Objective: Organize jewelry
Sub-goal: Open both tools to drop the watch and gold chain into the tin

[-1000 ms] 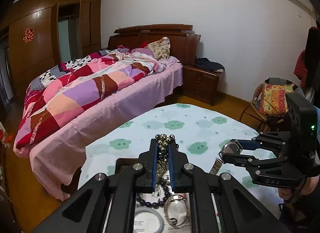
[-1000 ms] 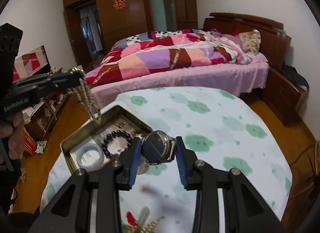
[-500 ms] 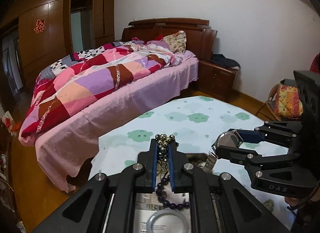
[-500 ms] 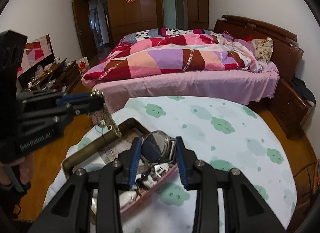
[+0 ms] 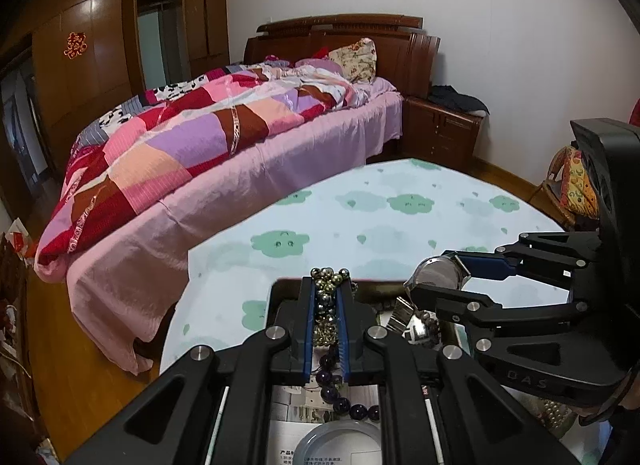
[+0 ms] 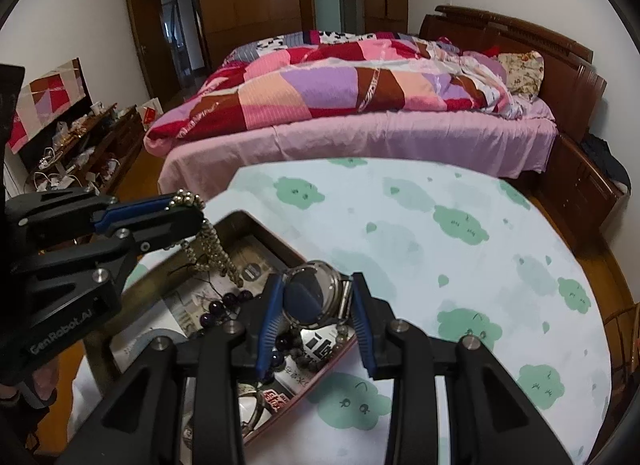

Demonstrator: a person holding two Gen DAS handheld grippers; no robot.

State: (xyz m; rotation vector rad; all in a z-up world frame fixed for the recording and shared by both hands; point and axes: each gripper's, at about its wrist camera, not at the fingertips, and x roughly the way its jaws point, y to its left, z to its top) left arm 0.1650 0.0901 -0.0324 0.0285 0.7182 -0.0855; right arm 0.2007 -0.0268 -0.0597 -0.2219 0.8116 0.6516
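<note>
Left gripper [image 5: 325, 297] pinches our limp bead chain [image 6: 208, 241]; right gripper [image 6: 316, 305] clamps our watch [image 6: 310, 297] by its stiff, slippery case, over the tin [image 6: 256, 225].

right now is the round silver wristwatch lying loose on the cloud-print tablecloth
No, the right gripper holds the round silver wristwatch between its fingers above the metal tin.

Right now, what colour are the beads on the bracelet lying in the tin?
Dark purple beads, glossy, clearest in the left wrist view.
</note>
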